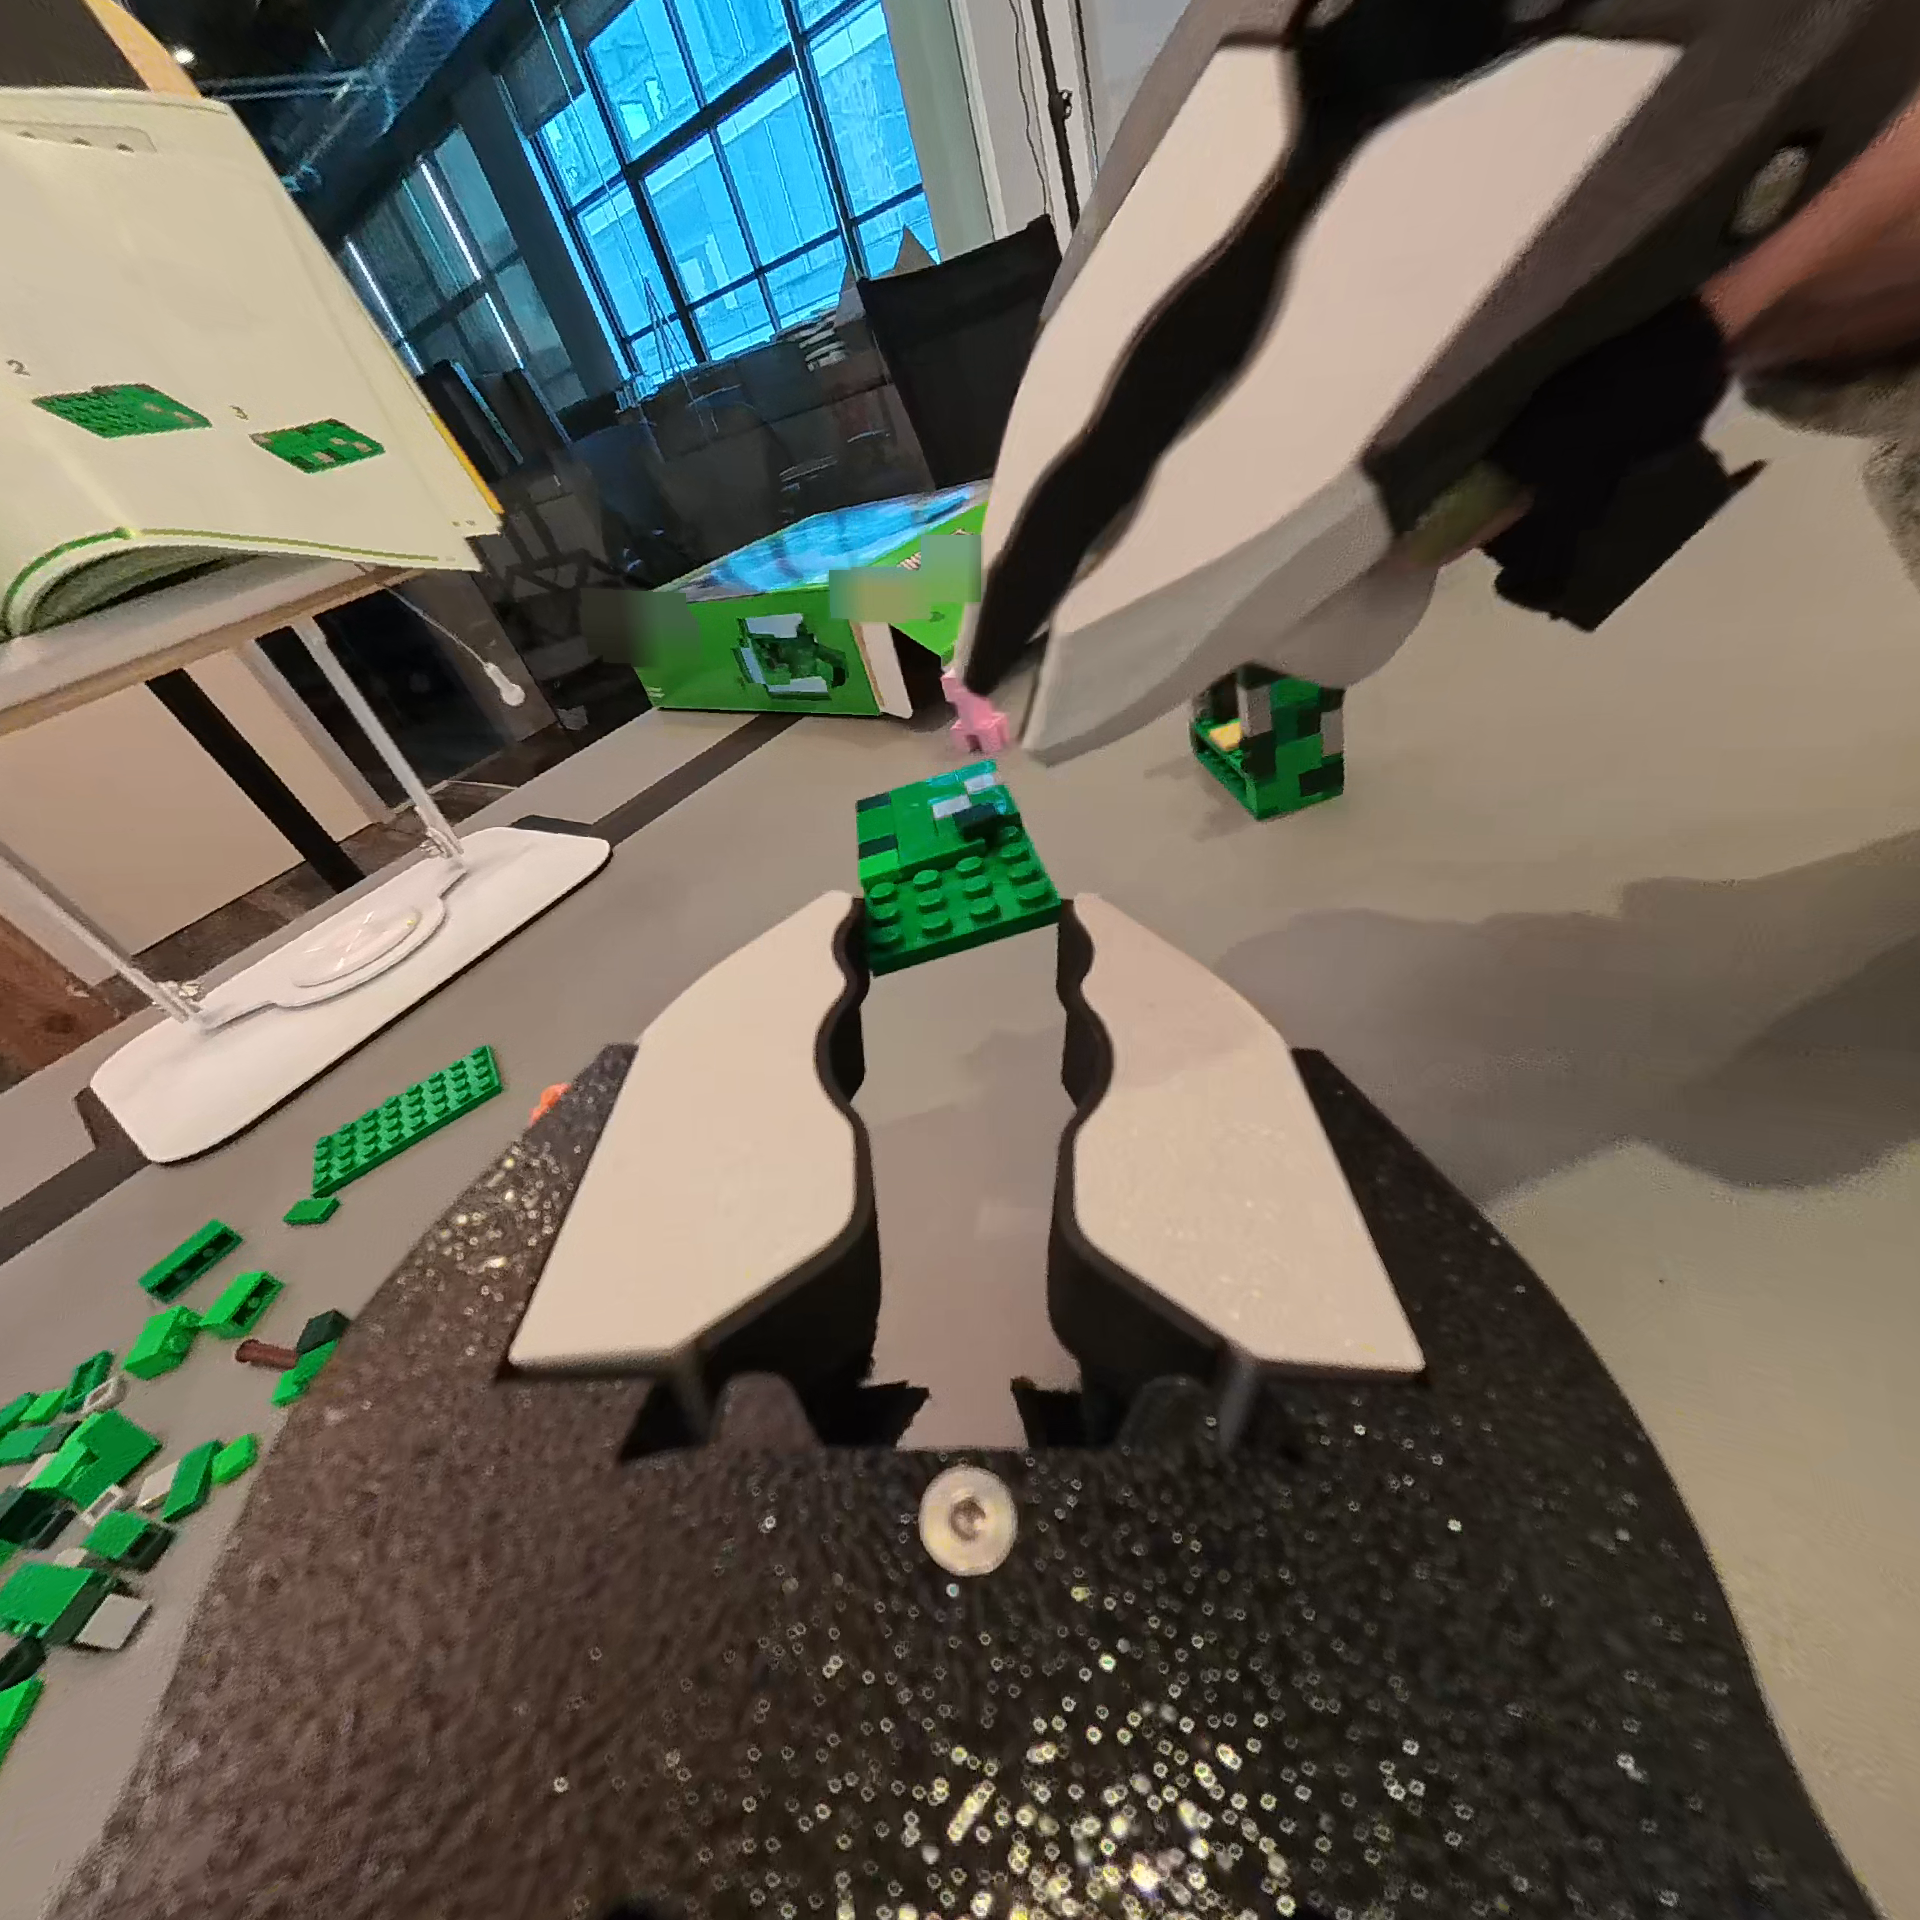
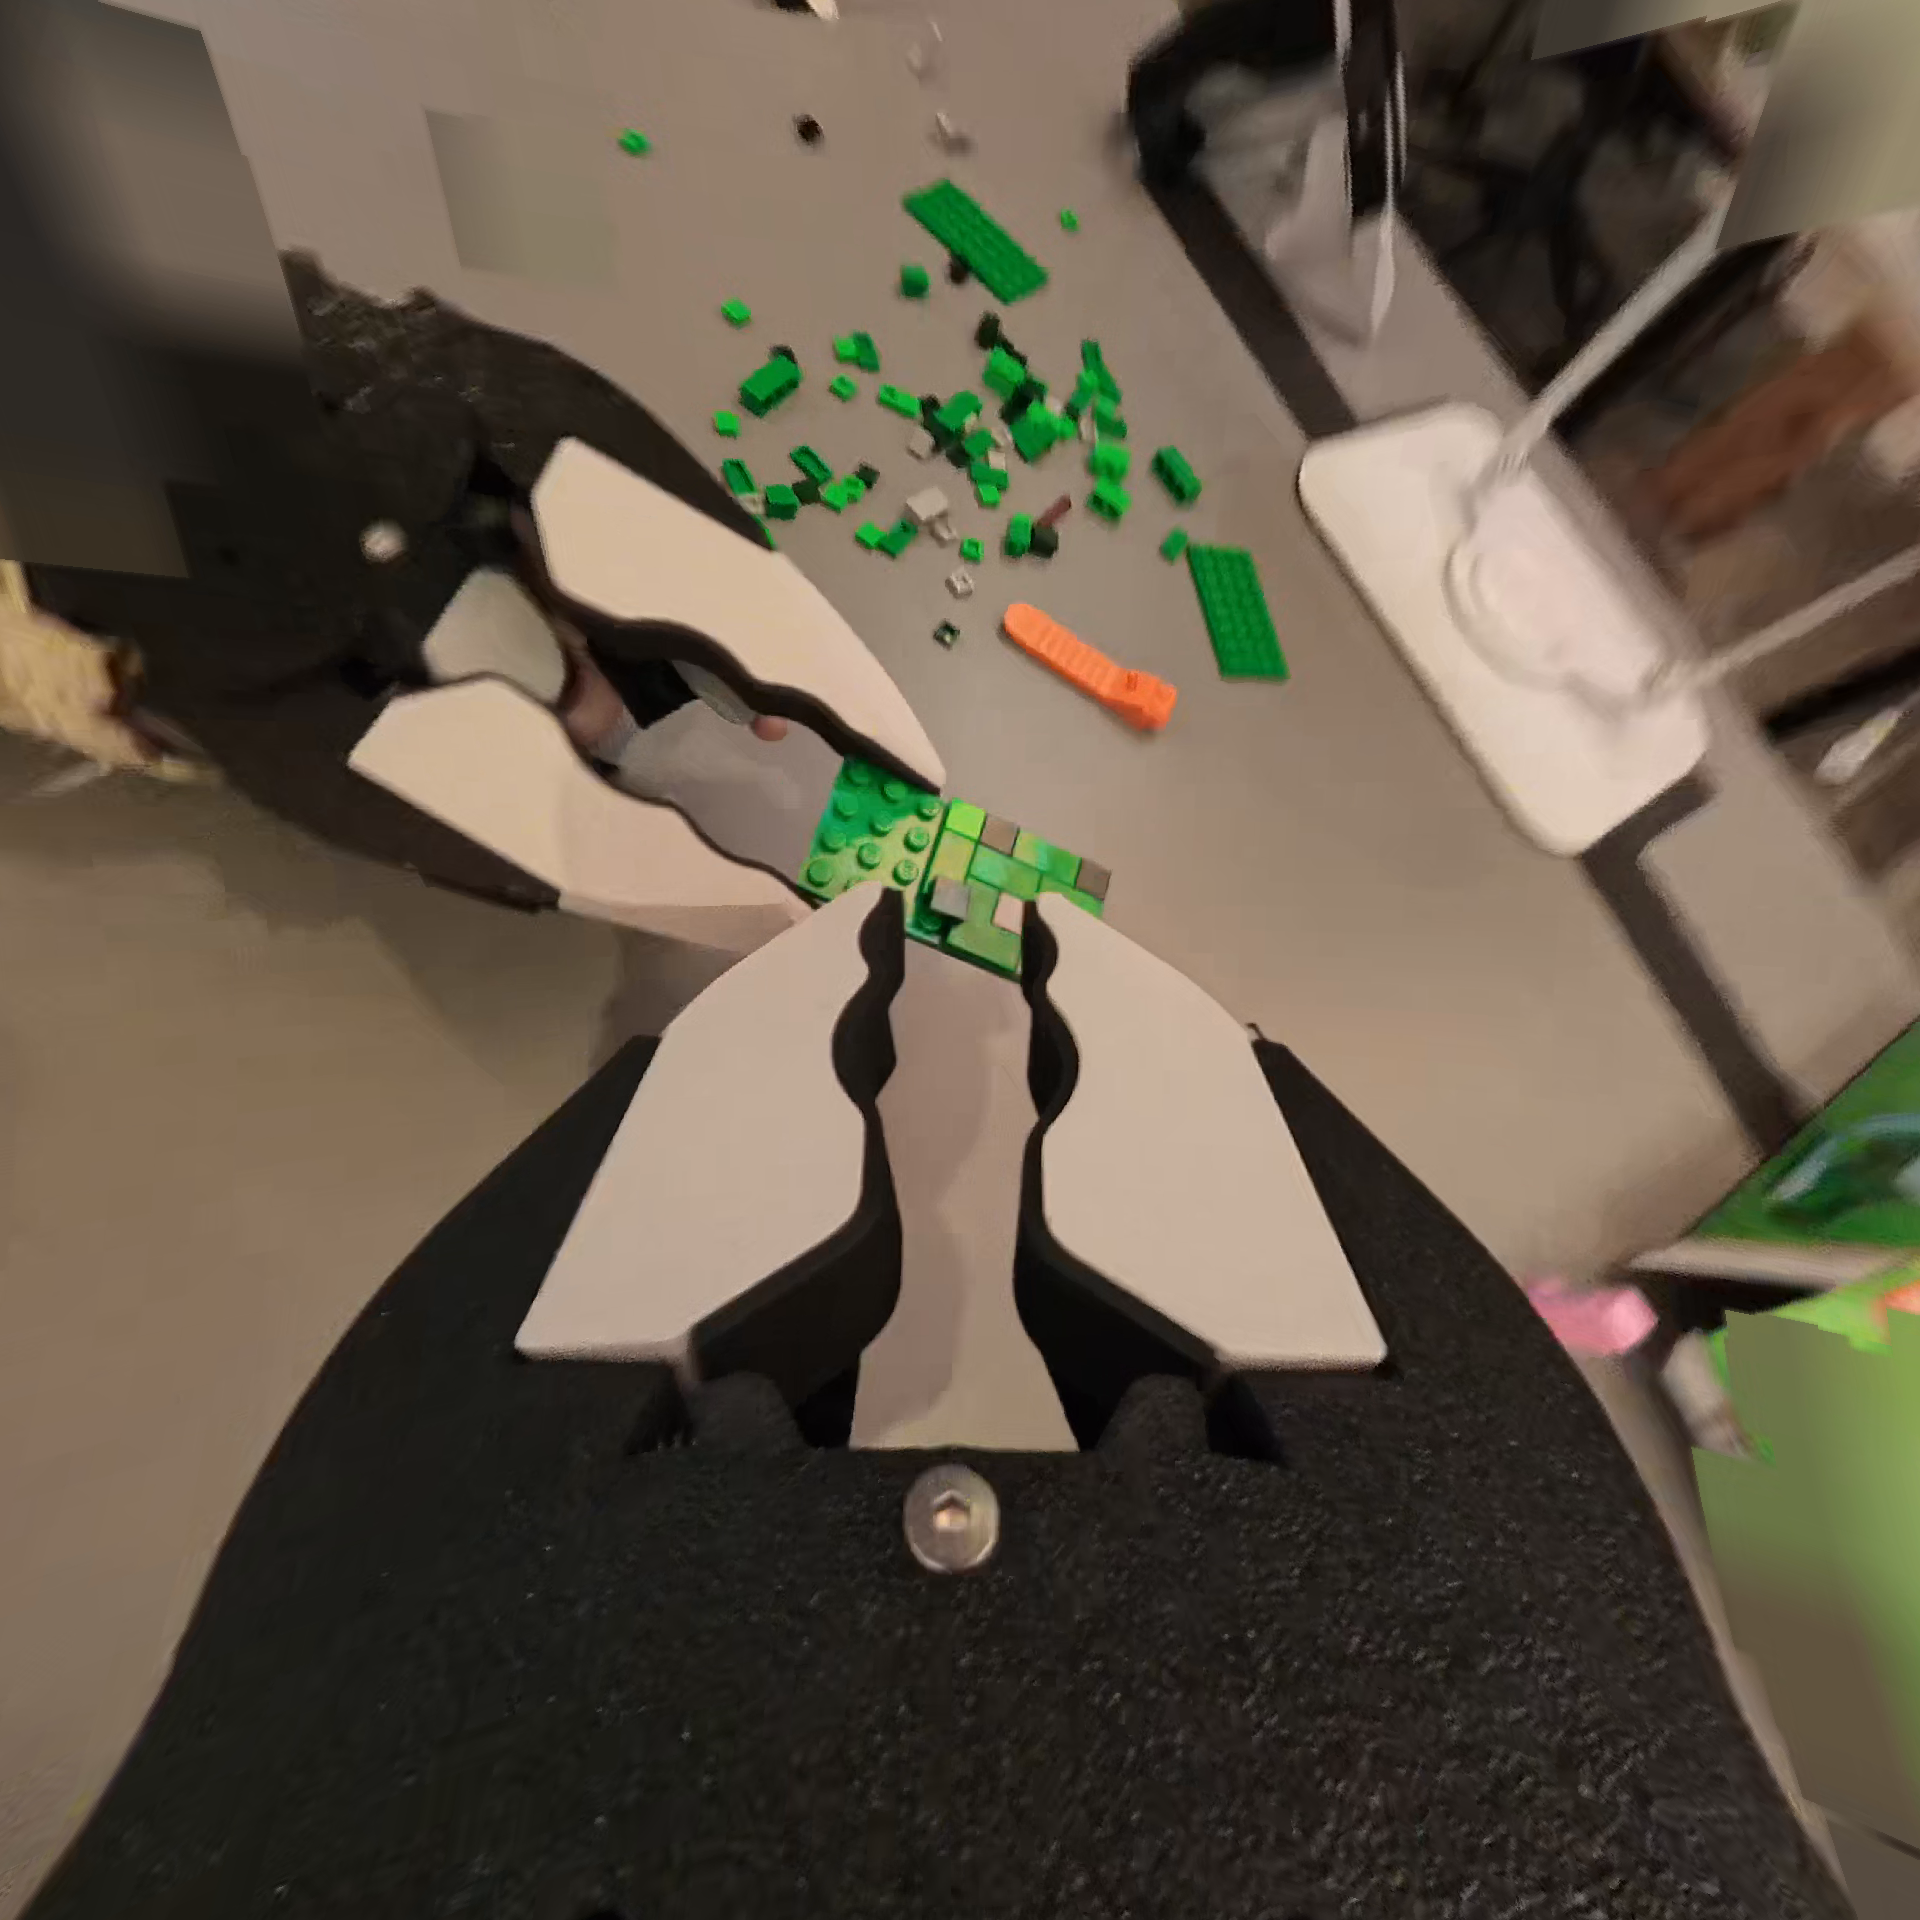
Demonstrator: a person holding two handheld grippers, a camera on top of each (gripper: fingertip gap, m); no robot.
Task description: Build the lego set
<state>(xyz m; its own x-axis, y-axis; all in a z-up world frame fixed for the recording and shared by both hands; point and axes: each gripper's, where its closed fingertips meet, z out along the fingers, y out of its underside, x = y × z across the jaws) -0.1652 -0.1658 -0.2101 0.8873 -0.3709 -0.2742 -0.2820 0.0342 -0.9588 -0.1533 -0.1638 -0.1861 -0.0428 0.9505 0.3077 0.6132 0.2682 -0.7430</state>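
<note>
Plate (image 1: 961, 888) between left gripper (image 1: 961, 914) fingertips

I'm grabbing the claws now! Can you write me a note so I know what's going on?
Left claw: shut on the green plate, pinching its sides low over the table.
Right claw: slightly open, empty, tips just above the plate's tiled end.
Things: loose pieces and the orange separator lie beyond the plate; a small green build stands behind it; the open booklet sits on its stand.
Done: about half the plate is tiled.
Left: the bare studs probably need covering, and many pieces are unused.
</note>
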